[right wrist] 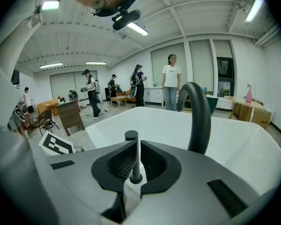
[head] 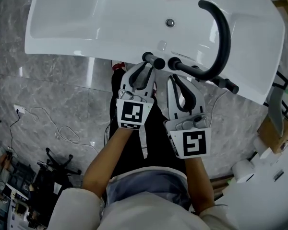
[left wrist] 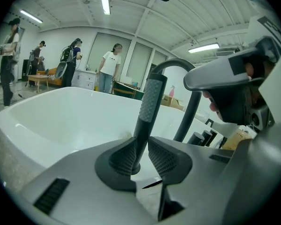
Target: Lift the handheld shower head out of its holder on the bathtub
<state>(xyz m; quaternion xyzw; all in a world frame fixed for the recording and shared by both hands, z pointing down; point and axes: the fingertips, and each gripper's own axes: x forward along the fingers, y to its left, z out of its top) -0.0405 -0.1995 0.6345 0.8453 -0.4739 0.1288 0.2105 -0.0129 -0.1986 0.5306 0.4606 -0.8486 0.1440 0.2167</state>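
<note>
The handheld shower head (head: 152,60) is a black rod with a knurled grey grip (left wrist: 152,97), standing upright in its holder on the near rim of the white bathtub (head: 62,32). My left gripper (head: 148,67) is open, and the rod rises between its pads (left wrist: 140,150), filling most of the gap. To its right, my right gripper (head: 175,76) is right in front of a thin black capped stem (head: 174,63) on the rim. In the right gripper view that stem (right wrist: 131,136) shows through the narrow slit between the jaws (right wrist: 135,156).
A black arched spout (head: 223,37) rises from the rim just right of both grippers, with more black knobs (head: 228,85) beside it. The tub drain (head: 170,22) lies beyond. Cables (head: 62,133) trail over the grey marble floor. Several people stand far off (left wrist: 110,67).
</note>
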